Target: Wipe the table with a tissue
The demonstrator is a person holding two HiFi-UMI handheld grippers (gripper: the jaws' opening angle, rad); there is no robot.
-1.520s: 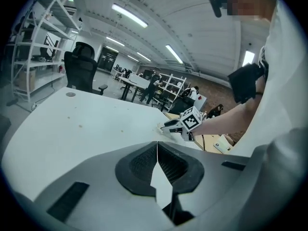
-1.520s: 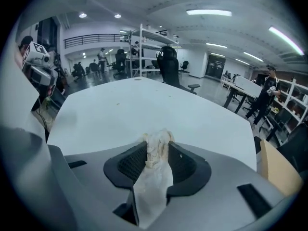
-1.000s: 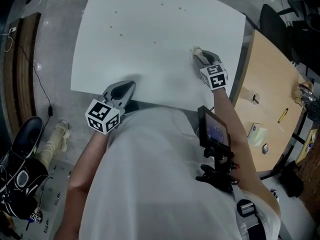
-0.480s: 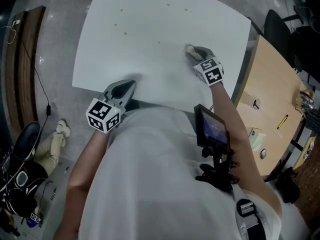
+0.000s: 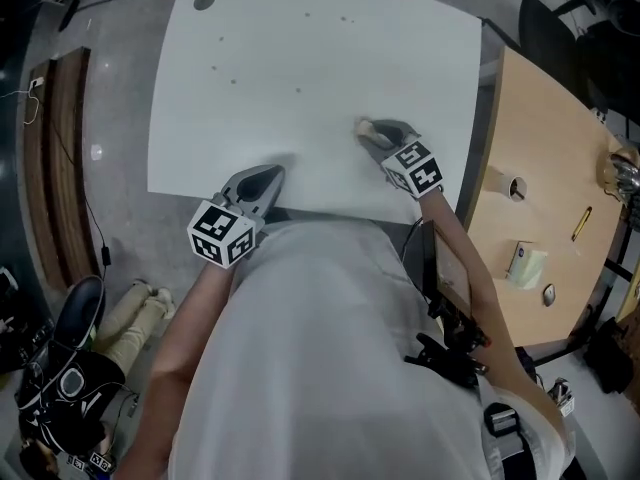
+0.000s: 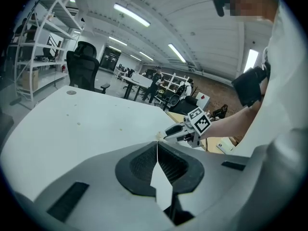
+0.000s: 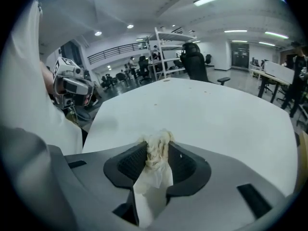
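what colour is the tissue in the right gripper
Creamy off-white; the crumpled tissue shows best in the right gripper view.

I'm in a big open-plan office or lab hall. My white desk (image 5: 300, 58) stands on a bare concrete floor (image 5: 115, 118), with a wooden desk (image 5: 540, 148) just beside it. Long strip lights (image 6: 132, 14) run across a high ceiling, a black office chair (image 6: 83, 66) and metal shelving racks (image 7: 168, 44) stand around, and people (image 6: 155, 83) are among more desks far behind
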